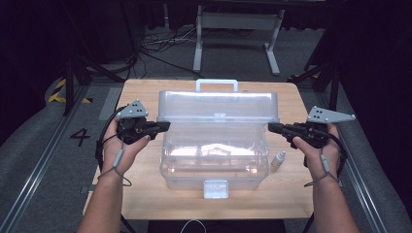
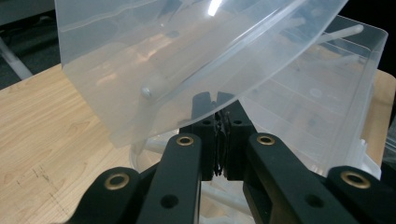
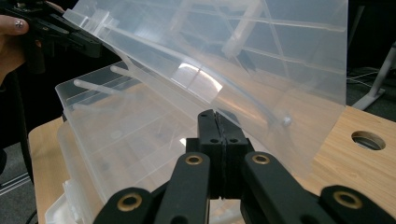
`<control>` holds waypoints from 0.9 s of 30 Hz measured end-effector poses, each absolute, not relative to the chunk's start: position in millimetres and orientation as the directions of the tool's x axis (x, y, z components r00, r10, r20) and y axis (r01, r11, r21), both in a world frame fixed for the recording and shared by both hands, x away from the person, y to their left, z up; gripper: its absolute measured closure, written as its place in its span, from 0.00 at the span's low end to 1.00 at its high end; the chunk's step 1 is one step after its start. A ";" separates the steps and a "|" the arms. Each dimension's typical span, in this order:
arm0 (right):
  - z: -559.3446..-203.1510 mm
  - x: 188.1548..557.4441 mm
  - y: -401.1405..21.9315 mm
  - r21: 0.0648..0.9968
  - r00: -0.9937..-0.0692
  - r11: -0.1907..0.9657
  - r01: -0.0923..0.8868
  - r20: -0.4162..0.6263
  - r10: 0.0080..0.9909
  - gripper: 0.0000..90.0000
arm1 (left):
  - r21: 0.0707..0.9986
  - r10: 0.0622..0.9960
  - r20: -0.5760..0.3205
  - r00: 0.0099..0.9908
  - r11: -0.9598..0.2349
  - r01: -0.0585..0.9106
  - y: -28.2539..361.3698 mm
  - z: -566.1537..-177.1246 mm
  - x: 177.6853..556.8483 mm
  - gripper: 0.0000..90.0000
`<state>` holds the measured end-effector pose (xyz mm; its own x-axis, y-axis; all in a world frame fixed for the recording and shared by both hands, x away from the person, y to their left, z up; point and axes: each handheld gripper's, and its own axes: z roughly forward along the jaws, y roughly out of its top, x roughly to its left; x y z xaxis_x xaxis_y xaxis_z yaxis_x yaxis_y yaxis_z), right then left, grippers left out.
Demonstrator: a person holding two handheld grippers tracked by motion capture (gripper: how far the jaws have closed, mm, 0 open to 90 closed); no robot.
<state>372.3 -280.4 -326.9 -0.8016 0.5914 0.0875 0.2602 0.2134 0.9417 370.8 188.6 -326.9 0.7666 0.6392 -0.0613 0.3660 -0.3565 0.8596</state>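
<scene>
A clear plastic box [image 1: 167, 170] stands in the middle of the wooden table, its lid [image 1: 218, 104] raised part way and tilted back. My left gripper [image 1: 166, 126] is shut, its tips at the lid's left end. In the left gripper view the closed jaws [image 2: 215, 100] sit just under the lid's [image 2: 163, 60] lower rim, with nothing visible between them. My right gripper [image 1: 270, 127] is shut too, its tips at the lid's right end. The right gripper view has these jaws [image 3: 215, 116] pressed together below the slanted lid [image 3: 261, 56], above the open box [image 3: 121, 135].
A small white dropper bottle [image 1: 278, 160] stands on the table just right of the box. The box's front latch [image 1: 215, 188] hangs toward me. The table [image 3: 336, 154] has a round hole [image 3: 368, 140] near its corner. Cables and a white frame lie on the floor beyond.
</scene>
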 end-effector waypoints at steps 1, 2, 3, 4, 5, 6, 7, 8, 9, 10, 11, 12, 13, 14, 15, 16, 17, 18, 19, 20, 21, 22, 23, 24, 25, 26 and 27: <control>-327.6 371.9 -280.2 0.941 -0.803 0.218 0.260 0.085 0.590 1.00 | 0.863 0.643 -0.059 0.764 -0.352 0.363 187.2 -327.2 370.8 0.97; -327.9 371.6 -280.1 0.940 -0.803 0.220 0.260 0.085 0.589 1.00 | 0.863 0.648 -0.055 0.760 -0.353 0.363 186.9 -327.1 370.6 0.97; -328.2 371.2 -279.9 0.940 -0.802 0.219 0.261 0.085 0.592 1.00 | 0.864 0.652 -0.054 0.756 -0.350 0.363 186.8 -327.1 370.5 0.97; -328.6 370.9 -280.1 0.940 -0.800 0.223 0.260 0.080 0.595 1.00 | 0.863 0.651 -0.055 0.757 -0.349 0.364 187.1 -327.0 370.6 0.97; -328.7 370.7 -280.4 0.939 -0.799 0.224 0.260 0.080 0.596 1.00 | 0.864 0.651 -0.057 0.757 -0.348 0.364 187.3 -327.1 370.7 0.97; -328.9 370.3 -281.0 0.939 -0.798 0.222 0.262 0.082 0.597 1.00 | 0.865 0.652 -0.056 0.756 -0.346 0.363 187.4 -327.2 371.0 0.97; -329.0 369.9 -281.5 0.939 -0.797 0.221 0.262 0.081 0.598 1.00 | 0.866 0.653 -0.056 0.755 -0.345 0.362 187.3 -327.1 371.1 0.98; -329.2 369.5 -282.0 0.939 -0.796 0.221 0.263 0.082 0.599 1.00 | 0.867 0.654 -0.055 0.754 -0.343 0.362 187.1 -327.1 371.3 0.98; -329.4 368.9 -282.5 0.939 -0.795 0.221 0.264 0.082 0.601 1.00 | 0.868 0.655 -0.053 0.754 -0.344 0.359 187.0 -327.0 371.6 0.98; -329.6 368.4 -282.9 0.939 -0.794 0.222 0.264 0.081 0.602 1.00 | 0.868 0.655 -0.053 0.754 -0.343 0.359 187.2 -326.9 371.9 0.98; -329.8 367.8 -283.3 0.938 -0.794 0.223 0.265 0.081 0.603 1.00 | 0.869 0.653 -0.054 0.755 -0.342 0.358 187.7 -326.8 372.6 0.98; -330.2 367.1 -283.6 0.937 -0.793 0.224 0.268 0.082 0.604 1.00 | 0.871 0.653 -0.058 0.755 -0.337 0.357 187.9 -327.0 373.1 0.98; -330.6 366.6 -283.9 0.937 -0.794 0.225 0.267 0.082 0.603 1.00 | 0.872 0.651 -0.058 0.757 -0.336 0.356 188.4 -326.8 373.8 0.98; -331.0 366.1 -284.3 0.936 -0.796 0.228 0.267 0.081 0.600 0.99 | 0.872 0.649 -0.059 0.759 -0.337 0.355 188.7 -326.6 374.5 0.98; -331.4 365.4 -284.5 0.935 -0.796 0.232 0.268 0.079 0.601 0.95 | 0.872 0.648 -0.059 0.759 -0.336 0.355 188.8 -326.4 374.9 0.98; -331.6 364.8 -284.7 0.934 -0.794 0.235 0.268 0.076 0.603 0.93 | 0.873 0.651 -0.059 0.757 -0.334 0.356 188.7 -326.1 375.2 0.98; -331.8 363.9 -285.3 0.932 -0.792 0.243 0.269 0.070 0.607 0.92 | 0.873 0.651 -0.059 0.757 -0.334 0.356 188.7 -326.1 375.2 0.98; -331.8 363.9 -285.3 0.932 -0.792 0.243 0.269 0.070 0.607 0.92 | 0.875 0.652 -0.063 0.756 -0.329 0.356 188.3 -325.8 375.9 0.98; -331.8 362.6 -286.1 0.929 -0.789 0.253 0.268 0.061 0.612 0.91 | 0.874 0.651 -0.057 0.757 -0.333 0.353 188.5 -325.2 376.7 0.98; -331.3 361.4 -287.0 0.929 -0.785 0.259 0.266 0.053 0.618 0.90 | 0.875 0.651 -0.055 0.757 -0.334 0.351 188.3 -324.8 377.3 0.98; -329.8 358.3 -289.3 0.927 -0.778 0.258 0.271 0.053 0.626 0.90 | 0.876 0.654 -0.053 0.755 -0.333 0.350 188.0 -324.2 378.3 0.99; -329.2 357.4 -290.0 0.928 -0.778 0.255 0.271 0.055 0.626 0.90 | 0.876 0.655 -0.055 0.754 -0.330 0.351 187.9 -323.8 378.8 0.99; -328.3 355.7 -291.1 0.929 -0.774 0.254 0.270 0.053 0.631 0.89 | 0.876 0.655 -0.053 0.754 -0.331 0.350 188.0 -323.3 379.5 0.98; -327.4 354.2 -292.1 0.929 -0.769 0.254 0.269 0.048 0.637 0.88 | 0.877 0.654 -0.052 0.754 -0.331 0.348 188.0 -322.9 380.3 0.98; -326.6 352.8 -292.7 0.929 -0.765 0.255 0.269 0.046 0.642 0.86 | 0.877 0.655 -0.051 0.754 -0.332 0.348 187.8 -322.6 380.8 0.98; -325.7 351.6 -293.3 0.928 -0.761 0.256 0.269 0.042 0.647 0.84 | 0.877 0.655 -0.051 0.754 -0.332 0.348 187.8 -322.6 380.8 0.98; -325.3 350.7 -293.5 0.929 -0.756 0.256 0.269 0.039 0.653 0.83 | 0.876 0.657 -0.045 0.753 -0.337 0.346 187.4 -321.7 381.4 0.98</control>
